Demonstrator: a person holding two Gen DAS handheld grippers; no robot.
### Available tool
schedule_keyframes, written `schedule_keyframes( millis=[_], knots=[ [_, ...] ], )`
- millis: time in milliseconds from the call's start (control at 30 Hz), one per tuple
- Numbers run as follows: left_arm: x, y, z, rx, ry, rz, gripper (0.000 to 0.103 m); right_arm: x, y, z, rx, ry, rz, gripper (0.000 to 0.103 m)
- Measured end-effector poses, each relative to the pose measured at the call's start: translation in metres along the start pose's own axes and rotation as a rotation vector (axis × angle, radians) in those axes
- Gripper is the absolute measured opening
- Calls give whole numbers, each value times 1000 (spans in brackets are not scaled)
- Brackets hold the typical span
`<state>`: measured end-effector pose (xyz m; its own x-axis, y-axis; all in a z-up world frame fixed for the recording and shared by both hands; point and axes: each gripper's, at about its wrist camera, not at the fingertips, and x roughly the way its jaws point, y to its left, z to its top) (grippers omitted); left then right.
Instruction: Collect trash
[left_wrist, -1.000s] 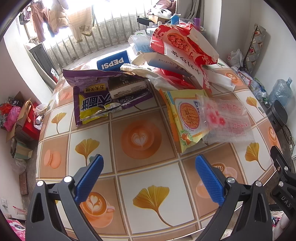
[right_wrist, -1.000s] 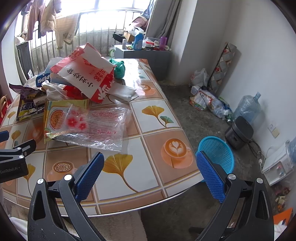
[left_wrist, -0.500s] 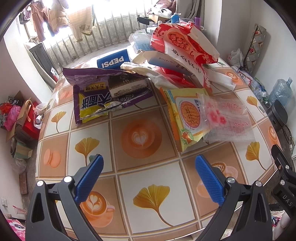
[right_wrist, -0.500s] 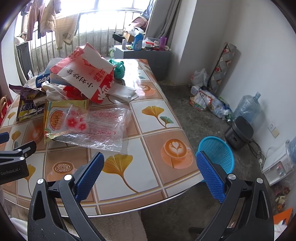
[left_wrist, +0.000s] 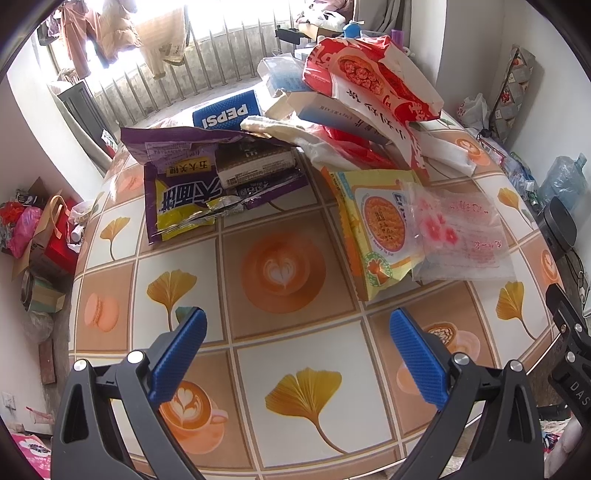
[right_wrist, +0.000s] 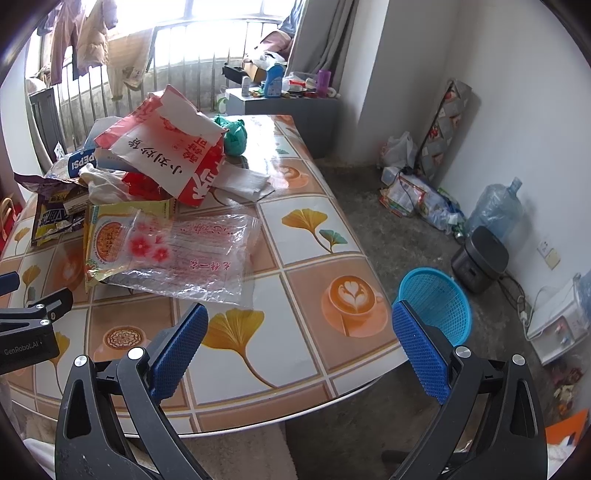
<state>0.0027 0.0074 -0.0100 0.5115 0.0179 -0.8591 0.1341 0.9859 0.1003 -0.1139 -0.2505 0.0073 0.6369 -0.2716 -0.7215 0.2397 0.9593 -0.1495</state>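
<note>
Our left gripper (left_wrist: 295, 347) is spread wide and holds nothing, poised above the near part of the counter (left_wrist: 280, 362); our right gripper (right_wrist: 299, 341) is likewise spread and empty, over the counter's near right corner. We judge that nothing has been gathered yet: the trash sits in a heap across the far half of the counter, with the clear plastic bag (right_wrist: 199, 258) and the yellow noodle packet (left_wrist: 373, 236) nearest us, the purple wrapper (left_wrist: 177, 192) to the left. The next move calls for reaching forward to pinch one thin, limp bag at its edge, then carrying it to the blue basket (right_wrist: 436, 299) on the floor beside the counter. What lies under the red and white bag (left_wrist: 373, 77) is hidden.
</note>
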Motion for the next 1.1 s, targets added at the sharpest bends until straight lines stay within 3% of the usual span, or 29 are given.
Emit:
schedule_keyframes(
  millis=[233,367,533,633,767,933,1100],
  knots=[
    [6,7,3,0,-10,-20,97,5,-1,5,32,-10,19,95],
    [8,15,9,0,-41,-79,97,9,-1,10,47,-24,56,95],
    [4,27,17,-8,-137,-261,97,18,-5,18,92,-3,130,95],
    [3,29,23,-7,-176,-357,92,28,-10,24,130,21,174,93],
    [10,26,32,6,-174,-441,79,42,-10,31,142,55,213,83],
    [25,17,39,29,-123,-477,64,60,-7,36,157,110,264,65],
    [43,10,41,45,-65,-471,50,69,0,37,134,139,290,56]
  ],
)
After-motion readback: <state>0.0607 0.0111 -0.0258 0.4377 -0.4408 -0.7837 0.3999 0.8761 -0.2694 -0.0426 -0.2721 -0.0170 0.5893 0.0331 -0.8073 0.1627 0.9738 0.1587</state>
